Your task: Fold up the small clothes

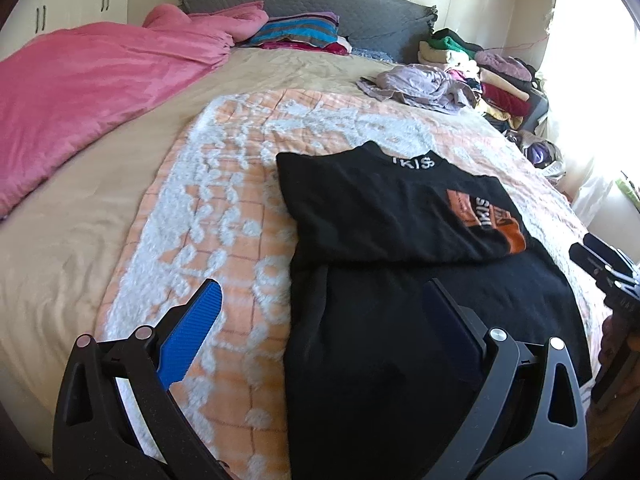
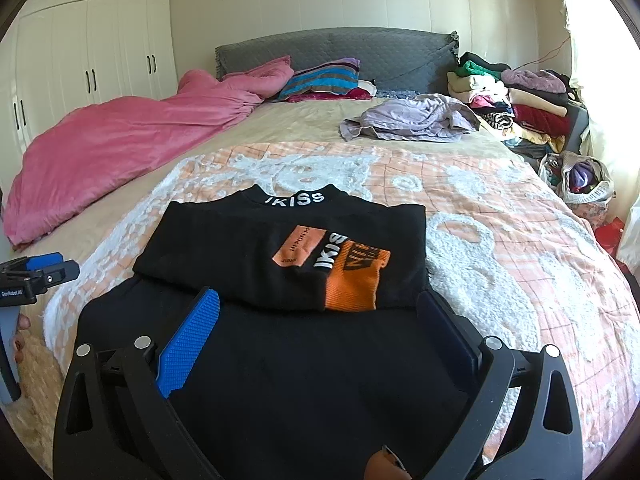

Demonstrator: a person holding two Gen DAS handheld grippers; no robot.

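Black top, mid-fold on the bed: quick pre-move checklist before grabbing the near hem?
1. Left gripper open: ok, jaws spread, nothing between them.
2. Right gripper open: ok, jaws spread and empty.
3. Black top sleeves folded in: ok, orange sleeve patch lies across the chest.
4. Lower half flat toward the grippers: ok in both views, though the very near hem is hidden behind the gripper bodies, so cannot tell there.
5. Landing area near the collar free: ok, only the peach blanket around it.
6. Lilac garment apart from the fold zone: ok.
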